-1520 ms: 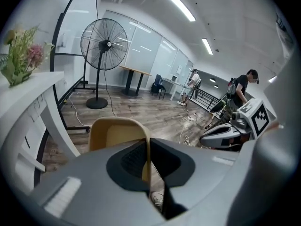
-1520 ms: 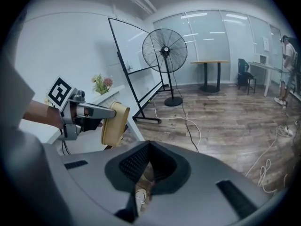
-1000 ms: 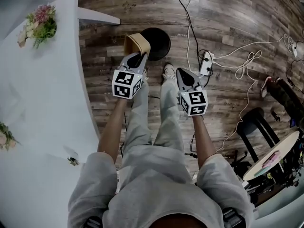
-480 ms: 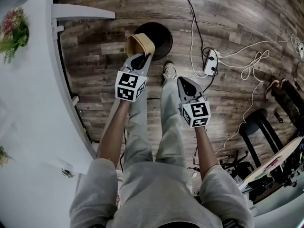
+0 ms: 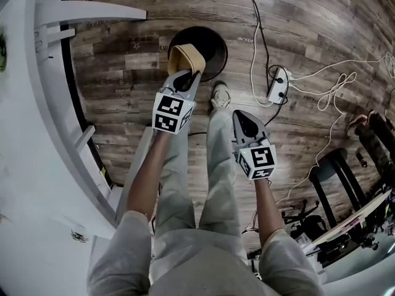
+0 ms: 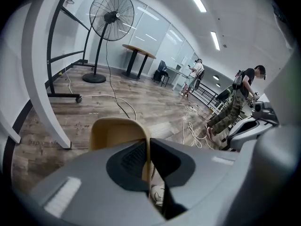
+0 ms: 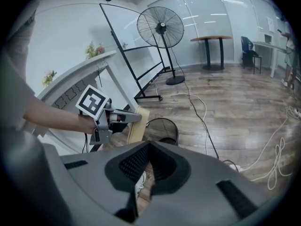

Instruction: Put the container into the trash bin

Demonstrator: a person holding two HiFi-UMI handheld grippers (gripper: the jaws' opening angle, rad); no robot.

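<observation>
A tan, open-topped container hangs over the near left rim of a round black trash bin on the wood floor. My left gripper is shut on the container's wall, which shows pinched between the jaws in the left gripper view. My right gripper is to the right and nearer to me, above the person's legs, shut with nothing in it. In the right gripper view my right gripper looks toward the container, the left gripper and the wire-sided bin.
A white table with its frame stands at the left. A power strip and white cables lie right of the bin, a black stool farther right. The person's shoe is just below the bin. A standing fan is behind.
Both grippers have sunk toward the floor. The container, still in the left gripper, now sits closer over the bin's rim. The table has slid out toward the left of the head view.
</observation>
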